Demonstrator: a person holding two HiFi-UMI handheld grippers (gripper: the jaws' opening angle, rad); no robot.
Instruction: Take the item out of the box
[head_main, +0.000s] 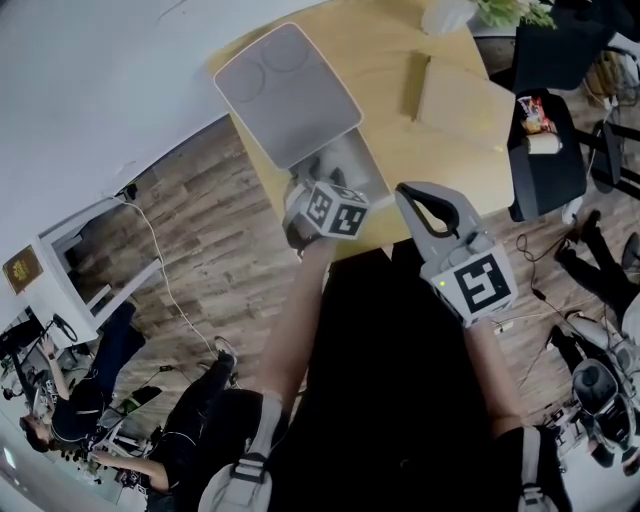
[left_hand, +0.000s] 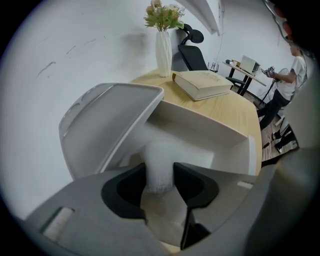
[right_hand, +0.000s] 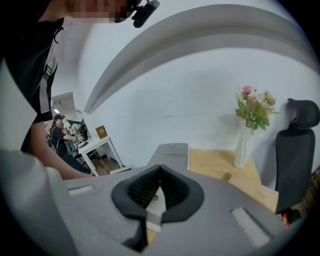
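evidently the left gripper (left_hand: 160, 177), inside the box (left_hand: 200, 129), gripped the white item (left_hand: 158, 159); the right gripper (right_hand: 159, 172), beside the box, was clenched empty. lifting it out seemed next.

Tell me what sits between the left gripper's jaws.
A white foam-wrapped item sticking up out of the open box, with both pads against its sides. The left gripper view shows it.

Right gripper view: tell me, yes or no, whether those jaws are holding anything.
No, the right gripper has its jaws closed together at the tips with nothing between them.
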